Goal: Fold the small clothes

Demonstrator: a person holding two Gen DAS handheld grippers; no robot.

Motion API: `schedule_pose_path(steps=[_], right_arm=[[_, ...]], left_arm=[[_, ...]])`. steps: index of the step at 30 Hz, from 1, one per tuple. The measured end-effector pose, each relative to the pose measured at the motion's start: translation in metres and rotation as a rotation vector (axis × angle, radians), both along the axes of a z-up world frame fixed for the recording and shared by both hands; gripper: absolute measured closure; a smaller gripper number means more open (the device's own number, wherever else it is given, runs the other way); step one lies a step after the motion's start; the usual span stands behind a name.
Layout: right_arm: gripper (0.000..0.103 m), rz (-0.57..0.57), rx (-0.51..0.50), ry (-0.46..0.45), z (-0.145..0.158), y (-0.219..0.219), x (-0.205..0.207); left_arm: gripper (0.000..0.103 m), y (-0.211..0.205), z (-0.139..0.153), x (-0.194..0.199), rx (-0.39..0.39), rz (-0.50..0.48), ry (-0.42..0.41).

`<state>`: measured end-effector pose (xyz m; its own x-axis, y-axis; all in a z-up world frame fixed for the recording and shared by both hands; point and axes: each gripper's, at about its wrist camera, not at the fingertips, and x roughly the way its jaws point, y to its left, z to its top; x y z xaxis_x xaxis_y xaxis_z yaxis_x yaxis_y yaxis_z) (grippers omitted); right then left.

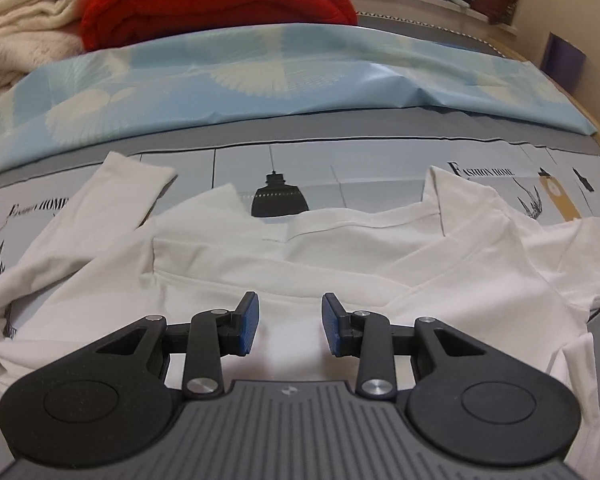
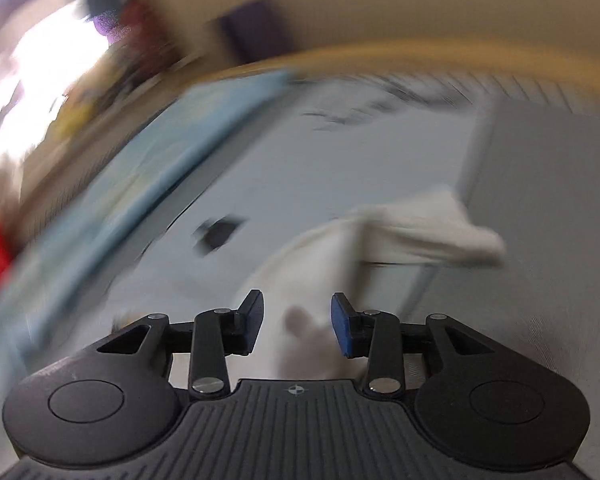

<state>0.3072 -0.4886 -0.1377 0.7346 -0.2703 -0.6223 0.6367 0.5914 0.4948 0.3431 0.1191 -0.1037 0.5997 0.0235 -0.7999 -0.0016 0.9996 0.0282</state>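
My left camera gives me the white shirt (image 1: 300,264) sharp at lower centre on the printed sheet (image 1: 364,176); left gripper (image 1: 290,326) spread, empty. The right camera is smeared; right gripper (image 2: 297,328) spread, nothing pinched. Red blanket (image 1: 220,0) upper left.

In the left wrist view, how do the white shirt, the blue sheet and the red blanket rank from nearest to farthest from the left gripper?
1. White shirt: right under the left gripper.
2. Blue sheet: behind the shirt.
3. Red blanket: farthest, top left.

right tool (image 2: 296,322) jaws apart, empty | white garment (image 2: 400,232) below | view motion-blurred
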Motion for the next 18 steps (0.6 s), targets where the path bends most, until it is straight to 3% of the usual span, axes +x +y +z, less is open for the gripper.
schedule_pose_path(steps=[3, 6, 10, 11, 12, 13, 15, 17, 18], right_arm=[[0.058, -0.117, 0.197, -0.123, -0.021, -0.048, -0.024], [0.053, -0.135, 0.244, -0.214, -0.028, -0.072, -0.030], [0.055, -0.155, 0.301, -0.235, -0.041, -0.087, -0.025], [0.071, -0.172, 0.305, -0.215, -0.045, -0.091, -0.023], [0.096, -0.177, 0.300, -0.206, -0.049, -0.094, -0.025], [0.103, -0.172, 0.288, -0.191, -0.050, -0.096, -0.024], [0.103, -0.166, 0.206, -0.155, -0.043, -0.093, -0.023], [0.103, -0.120, 0.030, -0.197, -0.019, -0.083, -0.022], [0.103, -0.081, -0.134, -0.220, -0.001, -0.073, -0.021]], left_arm=[[0.065, -0.001, -0.002, 0.001, 0.009, 0.002, 0.007], [0.065, -0.002, -0.003, -0.001, 0.024, -0.006, 0.015], [0.065, -0.003, -0.001, -0.003, 0.043, -0.018, 0.016], [0.065, -0.002, 0.000, -0.003, 0.047, -0.021, 0.014], [0.065, -0.002, 0.000, -0.004, 0.051, -0.022, 0.013], [0.065, -0.001, 0.001, -0.004, 0.054, -0.020, 0.014], [0.065, -0.001, 0.002, -0.004, 0.052, -0.018, 0.015], [0.065, -0.002, 0.004, -0.004, 0.052, -0.020, 0.012], [0.065, -0.002, 0.005, -0.005, 0.050, -0.022, 0.010]])
